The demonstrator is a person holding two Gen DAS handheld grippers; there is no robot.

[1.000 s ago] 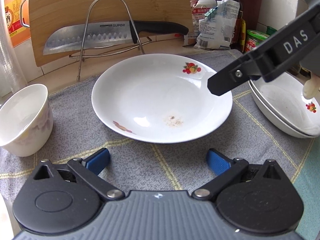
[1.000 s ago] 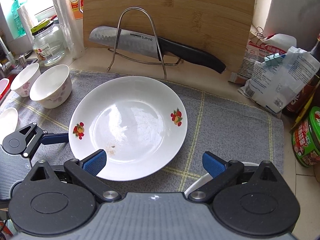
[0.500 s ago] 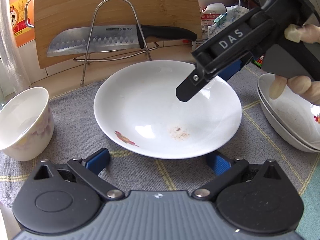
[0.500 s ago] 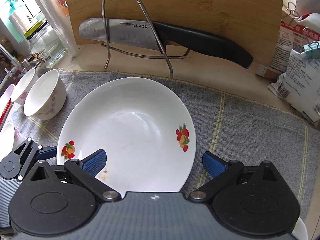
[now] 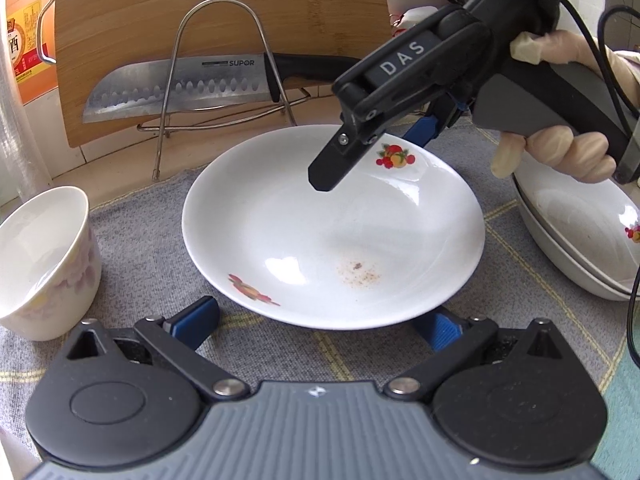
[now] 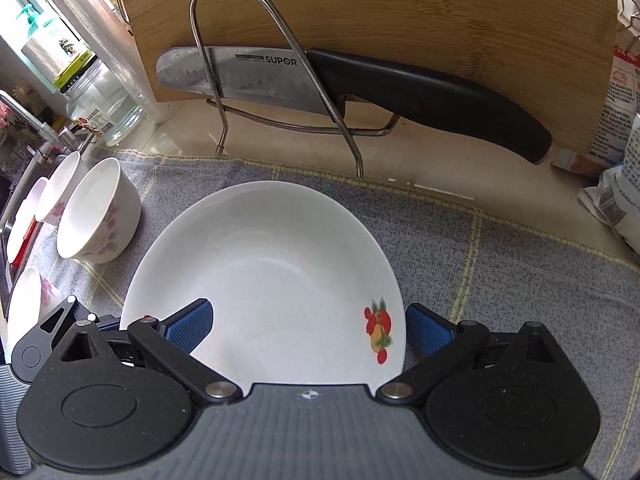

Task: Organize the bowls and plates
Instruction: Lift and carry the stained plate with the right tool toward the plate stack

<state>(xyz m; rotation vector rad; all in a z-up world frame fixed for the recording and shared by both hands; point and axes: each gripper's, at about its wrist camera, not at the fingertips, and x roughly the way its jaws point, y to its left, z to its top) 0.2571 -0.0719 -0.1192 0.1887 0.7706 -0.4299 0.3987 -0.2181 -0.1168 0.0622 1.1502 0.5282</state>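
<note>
A white plate with fruit prints (image 5: 332, 224) lies on the grey cloth (image 5: 152, 248); it also shows in the right wrist view (image 6: 280, 288). My left gripper (image 5: 320, 324) is open, its blue pads either side of the plate's near rim. My right gripper (image 6: 308, 326) is open and straddles the plate's far rim: one finger is over the inside, the other outside. It shows in the left wrist view (image 5: 380, 148) above the far rim. A stack of two plates (image 5: 580, 240) lies at the right. A white flowered bowl (image 5: 44, 260) stands at the left.
A wire rack (image 6: 280, 80) holds a knife (image 6: 360, 84) against a wooden cutting board (image 6: 400, 12) behind the plate. More bowls (image 6: 60, 188) stand at the left by the sink. Food packets (image 6: 620, 140) sit at the right, a glass jar (image 6: 100, 108) at the back left.
My right gripper has moved in from the right and come down over the plate's far rim. My left gripper has edged forward to the near rim.
</note>
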